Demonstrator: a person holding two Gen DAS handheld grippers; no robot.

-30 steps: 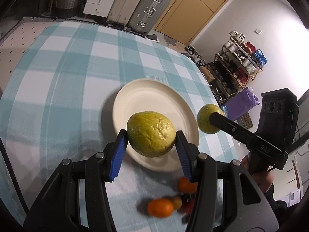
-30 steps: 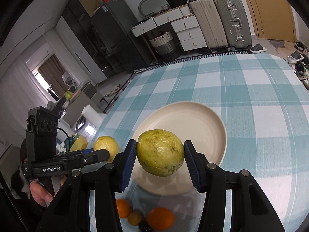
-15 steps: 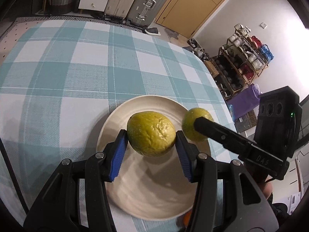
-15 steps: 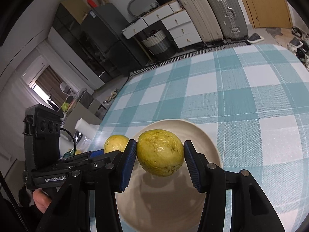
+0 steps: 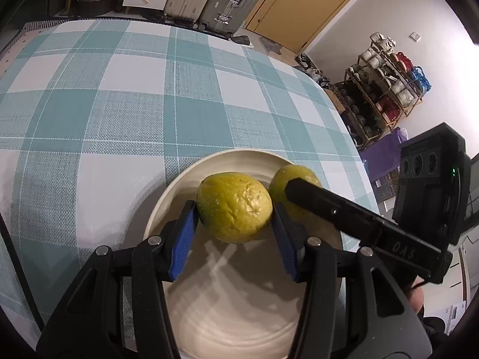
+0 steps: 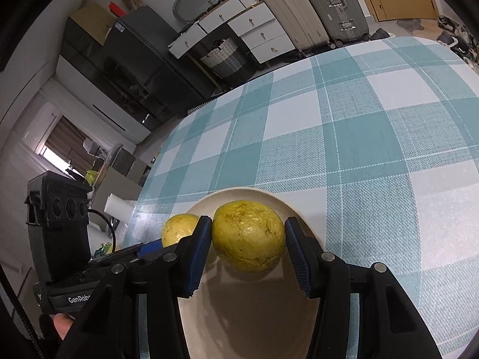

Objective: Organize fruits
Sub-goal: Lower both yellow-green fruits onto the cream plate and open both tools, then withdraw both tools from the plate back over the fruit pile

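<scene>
While both fruits hang over the plate (image 5: 239, 314):
left tool (image 5: 235, 230): clamps yellow-green fruit (image 5: 235, 208)
right tool (image 6: 247, 252): clamps second fruit (image 6: 248, 236), at 2 o'clock, half-hidden
writing: "DAS", "GenRob" cut off

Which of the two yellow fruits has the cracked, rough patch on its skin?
The one in the left gripper: that fruit has it; the right gripper's fruit looks smooth.

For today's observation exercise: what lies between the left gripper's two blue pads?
A round yellow-green fruit, clamped between the left gripper's pads over the cream plate, seen in the left wrist view.
</scene>
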